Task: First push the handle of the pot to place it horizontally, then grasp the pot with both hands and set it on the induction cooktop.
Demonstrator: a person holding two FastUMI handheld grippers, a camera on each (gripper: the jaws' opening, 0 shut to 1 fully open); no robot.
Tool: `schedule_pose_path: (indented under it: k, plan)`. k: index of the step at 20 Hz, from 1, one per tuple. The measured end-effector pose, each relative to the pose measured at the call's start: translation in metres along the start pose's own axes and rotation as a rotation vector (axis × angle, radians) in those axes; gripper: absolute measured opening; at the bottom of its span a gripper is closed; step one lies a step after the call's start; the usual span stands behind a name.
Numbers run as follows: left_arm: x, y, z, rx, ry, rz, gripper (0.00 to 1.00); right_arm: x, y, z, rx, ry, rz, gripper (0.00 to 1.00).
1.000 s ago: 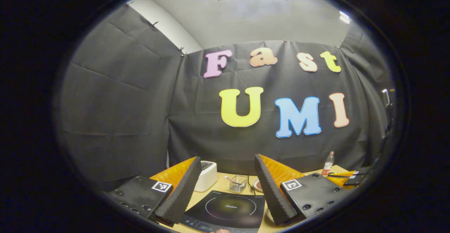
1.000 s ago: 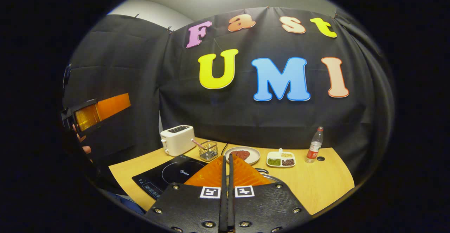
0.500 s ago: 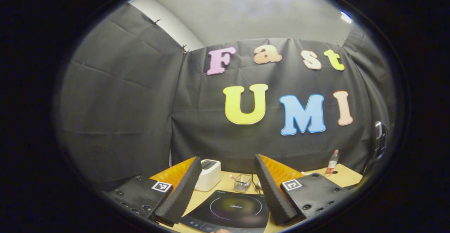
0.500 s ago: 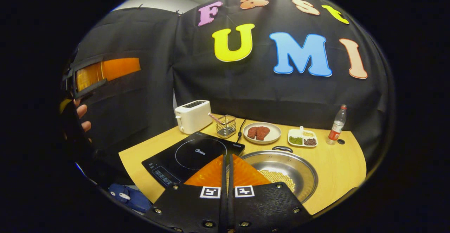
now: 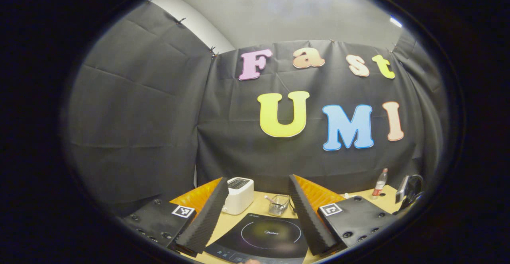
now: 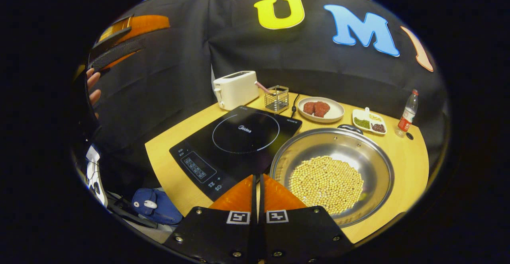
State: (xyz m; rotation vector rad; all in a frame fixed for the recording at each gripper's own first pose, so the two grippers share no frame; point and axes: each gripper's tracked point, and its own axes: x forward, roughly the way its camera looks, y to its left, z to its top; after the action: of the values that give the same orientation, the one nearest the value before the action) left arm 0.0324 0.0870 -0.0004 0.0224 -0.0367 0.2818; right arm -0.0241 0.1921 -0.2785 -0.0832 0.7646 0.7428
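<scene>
A wide steel pot (image 6: 370, 164) holding pale beans (image 6: 326, 182) sits on the wooden table to the right of the black induction cooktop (image 6: 239, 136). One dark handle (image 6: 350, 128) shows on the pot's far rim. My right gripper (image 6: 257, 175) is shut with nothing in it, hovering above the pot's near left rim, which its fingers hide. My left gripper (image 5: 258, 178) is open, held high with the cooktop (image 5: 271, 236) below and between its fingers. The right gripper view has this left gripper (image 6: 123, 37) at the upper left, held by a hand (image 6: 93, 87).
Along the table's back stand a white toaster (image 6: 235, 88), a wire basket (image 6: 277, 96), a plate of meat (image 6: 320, 108), a divided dish (image 6: 368, 120) and a bottle (image 6: 406, 112). A blue object (image 6: 153, 206) lies on the floor by the table's near left edge.
My right gripper, still shut, has tipped downward over the table, so the pot and cooktop now sit much larger and closer below it. My left gripper has only drifted slightly.
</scene>
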Motion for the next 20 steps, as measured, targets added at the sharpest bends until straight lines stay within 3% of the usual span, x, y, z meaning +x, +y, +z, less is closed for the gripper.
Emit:
schedule_pose_path:
  k: [11, 20]
  plan:
    - [0.006, -0.006, -0.01, -0.018, 0.02, -0.015, 0.98, 0.012, -0.005, -0.066, 0.077, 0.193, 0.008, 0.01]
    - [0.012, -0.022, -0.018, -0.033, 0.034, -0.055, 1.0, 0.008, -0.006, -0.074, 0.103, 0.202, 0.0, 0.01]
